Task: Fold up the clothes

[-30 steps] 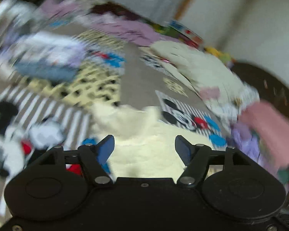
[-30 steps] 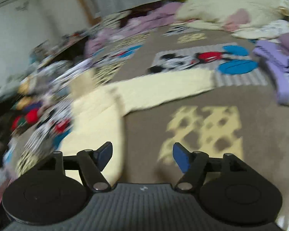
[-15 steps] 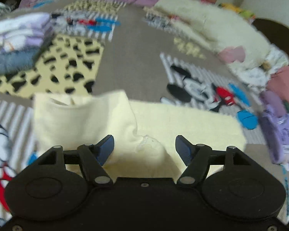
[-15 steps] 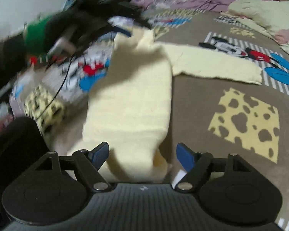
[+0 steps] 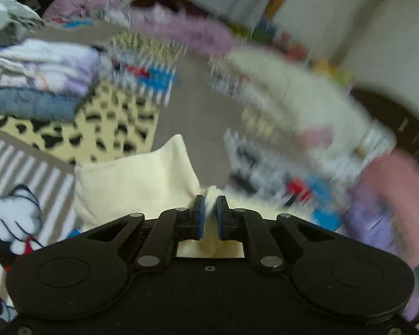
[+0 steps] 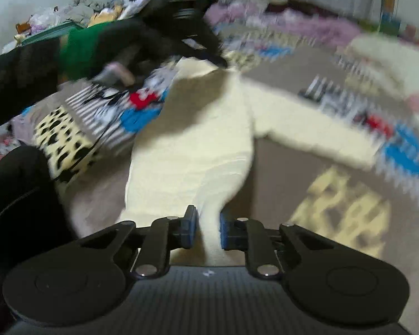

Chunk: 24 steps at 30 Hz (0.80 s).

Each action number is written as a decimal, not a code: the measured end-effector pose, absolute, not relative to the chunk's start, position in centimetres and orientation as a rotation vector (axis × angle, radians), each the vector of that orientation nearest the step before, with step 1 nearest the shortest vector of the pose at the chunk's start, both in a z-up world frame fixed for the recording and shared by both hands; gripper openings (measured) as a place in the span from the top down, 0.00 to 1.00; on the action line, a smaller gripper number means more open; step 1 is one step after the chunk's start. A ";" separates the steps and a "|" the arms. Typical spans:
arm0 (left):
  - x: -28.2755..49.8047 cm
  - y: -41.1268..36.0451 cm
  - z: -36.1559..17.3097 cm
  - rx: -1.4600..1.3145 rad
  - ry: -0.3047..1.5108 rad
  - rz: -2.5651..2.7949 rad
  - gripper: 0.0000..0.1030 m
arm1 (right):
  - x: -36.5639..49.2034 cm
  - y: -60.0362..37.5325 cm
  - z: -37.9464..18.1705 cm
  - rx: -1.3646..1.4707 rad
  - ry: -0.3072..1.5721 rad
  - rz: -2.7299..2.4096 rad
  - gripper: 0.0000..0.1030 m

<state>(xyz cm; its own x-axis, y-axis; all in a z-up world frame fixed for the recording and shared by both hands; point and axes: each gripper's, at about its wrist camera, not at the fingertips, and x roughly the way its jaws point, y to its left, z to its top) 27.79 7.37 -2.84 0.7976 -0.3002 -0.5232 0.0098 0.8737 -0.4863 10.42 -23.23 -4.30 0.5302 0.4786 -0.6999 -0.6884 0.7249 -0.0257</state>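
Observation:
A pale yellow knit garment [image 6: 206,150] lies on a cartoon-print blanket [image 6: 287,184], one long part stretching right. In the left wrist view its near part [image 5: 131,187] stands up in a peak. My left gripper [image 5: 208,209] is shut on a bunched fold of it. My right gripper [image 6: 206,229] is shut on its near end. The left gripper and the person's arm [image 6: 178,30] show at the garment's far end in the right wrist view.
A stack of folded clothes [image 5: 39,83] sits at the left. Loose piles of cream [image 5: 293,97], purple [image 5: 181,30] and pink [image 5: 399,189] clothes lie at the back and right. The person's dark knee [image 6: 16,195] is at the left.
Both grippers have closed on the yellow garment; half a second ago both were open over it. Both views have shifted and are blurred by motion.

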 end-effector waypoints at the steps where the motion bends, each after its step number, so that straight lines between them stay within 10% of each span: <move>1: 26.6 8.6 -1.7 -0.524 0.591 -0.184 0.94 | 10.5 -23.3 -3.3 -0.364 0.686 0.680 0.86; 7: 15.6 15.6 -1.9 -0.547 0.574 -0.124 0.92 | 9.9 -23.3 0.7 -0.713 0.416 0.444 0.85; 9: 12.5 17.3 -4.7 -0.538 0.705 -0.114 0.62 | 9.6 -23.6 -0.3 -0.713 0.479 0.477 0.65; 11: 8.1 19.6 -7.2 -0.564 0.754 -0.045 0.46 | 8.5 -24.0 -2.4 -0.722 0.561 0.548 0.19; 24: 10.8 20.4 -10.1 -0.630 0.786 0.075 0.42 | 16.7 -33.5 -7.6 0.111 0.892 0.332 0.18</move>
<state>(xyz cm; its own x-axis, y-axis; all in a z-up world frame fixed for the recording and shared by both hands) 10.80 20.38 -10.13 0.7138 -0.1646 -0.6808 -0.2903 0.8150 -0.5014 16.70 -33.47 -7.61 0.5808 0.3296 -0.7443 -0.2380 0.9432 0.2319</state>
